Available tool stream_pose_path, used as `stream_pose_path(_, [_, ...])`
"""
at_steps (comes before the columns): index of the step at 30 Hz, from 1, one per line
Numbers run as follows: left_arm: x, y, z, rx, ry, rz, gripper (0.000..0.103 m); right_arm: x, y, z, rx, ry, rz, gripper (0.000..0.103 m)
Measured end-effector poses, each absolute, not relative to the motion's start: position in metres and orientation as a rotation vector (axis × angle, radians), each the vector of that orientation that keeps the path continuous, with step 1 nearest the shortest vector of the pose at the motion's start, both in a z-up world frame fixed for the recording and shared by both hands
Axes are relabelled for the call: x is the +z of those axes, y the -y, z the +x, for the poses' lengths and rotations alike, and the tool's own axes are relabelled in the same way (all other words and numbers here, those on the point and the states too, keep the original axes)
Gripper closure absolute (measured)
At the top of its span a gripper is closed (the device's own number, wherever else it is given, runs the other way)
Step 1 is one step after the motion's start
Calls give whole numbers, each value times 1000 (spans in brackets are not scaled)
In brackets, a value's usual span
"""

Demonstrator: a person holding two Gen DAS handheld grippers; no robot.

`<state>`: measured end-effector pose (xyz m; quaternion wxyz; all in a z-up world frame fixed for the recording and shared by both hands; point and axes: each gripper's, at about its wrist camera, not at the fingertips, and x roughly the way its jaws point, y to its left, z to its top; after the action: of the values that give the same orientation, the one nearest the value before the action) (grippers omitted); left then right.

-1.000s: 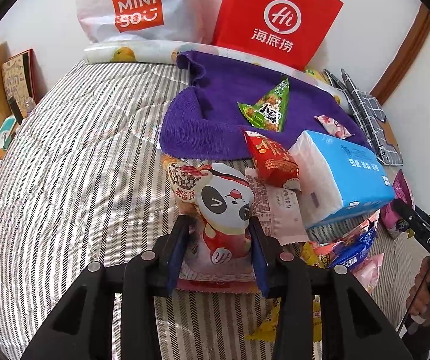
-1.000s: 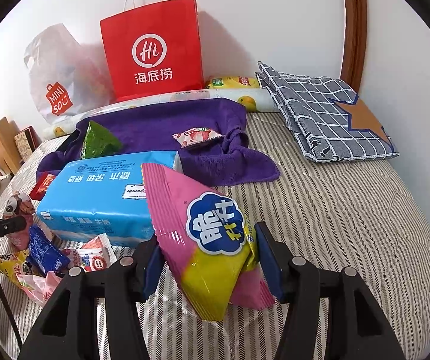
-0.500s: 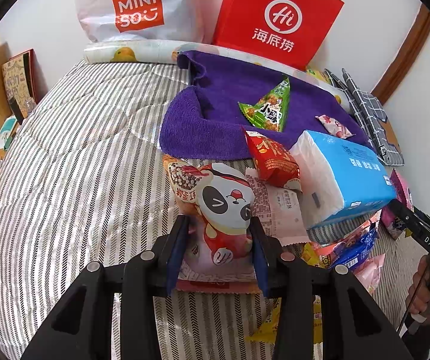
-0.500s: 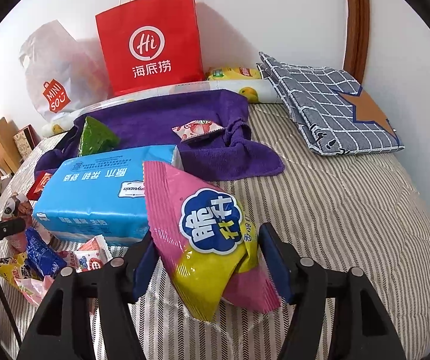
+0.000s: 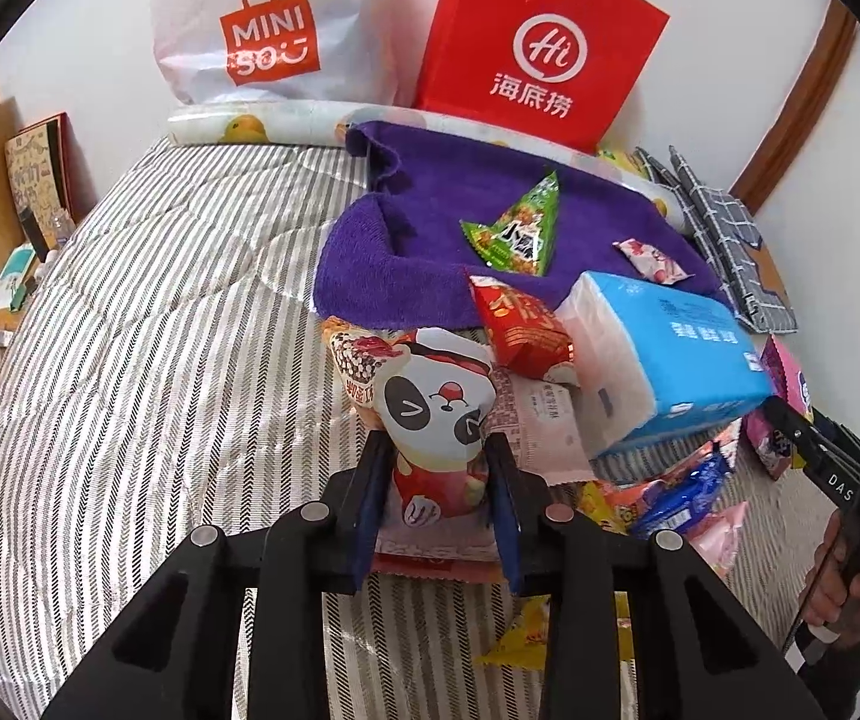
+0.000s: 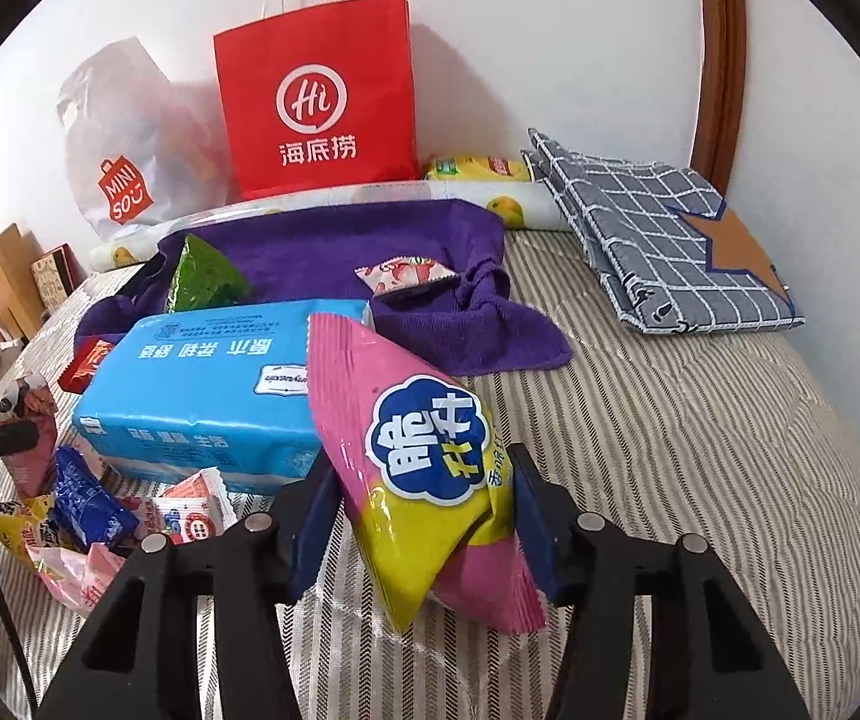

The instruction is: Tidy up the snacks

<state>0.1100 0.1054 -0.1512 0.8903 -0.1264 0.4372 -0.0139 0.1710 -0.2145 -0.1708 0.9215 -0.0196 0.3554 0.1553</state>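
Left gripper [image 5: 437, 468] clamped on panda snack bag [image 5: 433, 414], just left of the blue tissue pack [image 5: 664, 354]. Right gripper [image 6: 423, 504] closing around pink snack bag [image 6: 423, 450], just right of the pack. Lift only once both grips are firm, pinching mid-bag to avoid crushing contents.

Bedroom in a home. Indicated by: a bed covered with a striped quilt [image 5: 147, 360], a fruit-print pillow [image 5: 249, 126] laid against the white wall, a folded checked blanket [image 6: 664, 234], and a wooden headboard [image 6: 0, 276] seen alongside.

The left claw [image 5: 437, 483] pinches the panda bag [image 5: 436, 414] above the striped bed [image 5: 147, 360]. Just beside it lie a red packet [image 5: 520, 327] and a blue tissue pack [image 5: 664, 360], touching.
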Motion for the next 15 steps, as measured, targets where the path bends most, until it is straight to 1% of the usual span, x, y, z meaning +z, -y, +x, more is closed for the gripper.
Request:
stream_pose_path(7, [-136, -102, 106, -54, -880, -278, 71, -156, 223, 161, 341, -700, -22, 53])
stream_pose_path(15, [-111, -94, 109, -79, -843, -276, 71, -126, 226, 155, 346, -643, -18, 53])
